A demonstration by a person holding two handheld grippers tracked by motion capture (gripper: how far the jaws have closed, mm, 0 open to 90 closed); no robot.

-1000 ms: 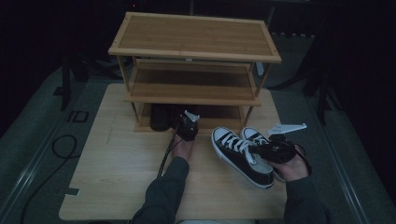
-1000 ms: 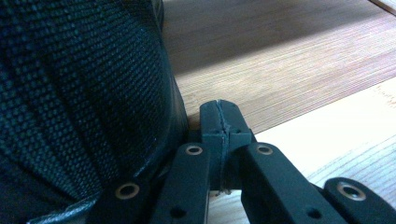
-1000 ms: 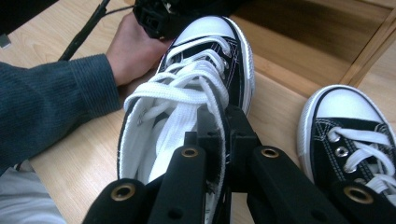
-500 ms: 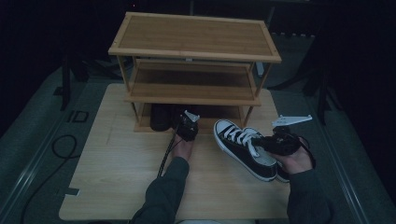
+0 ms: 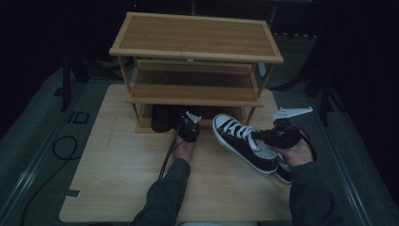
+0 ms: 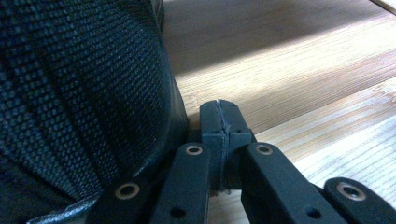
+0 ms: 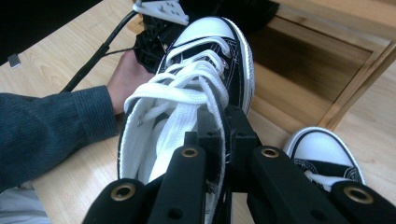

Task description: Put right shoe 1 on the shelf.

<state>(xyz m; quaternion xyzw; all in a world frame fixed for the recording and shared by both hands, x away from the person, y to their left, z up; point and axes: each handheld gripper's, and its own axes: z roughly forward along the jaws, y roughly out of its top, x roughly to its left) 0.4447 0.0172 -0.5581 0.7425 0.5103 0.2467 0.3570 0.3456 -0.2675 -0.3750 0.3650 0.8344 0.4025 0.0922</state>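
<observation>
A black-and-white lace-up sneaker hangs tilted above the table in front of the rack, with my right gripper shut on its upper edge by the laces. In the right gripper view the jaws pinch the sneaker's side wall. Its mate lies on the table under my right hand. My left gripper rests shut and empty at the rack's bottom level, beside a dark mesh shoe. The left gripper view shows its closed tips just right of that shoe.
A three-level wooden shoe rack stands at the back of the light wooden table. A black cable lies on the floor to the left. The left hand and its sleeve lie close to the lifted sneaker.
My right gripper has raised the sneaker and carried it a little toward the rack, uncovering the second sneaker beneath. The left gripper has stayed put.
</observation>
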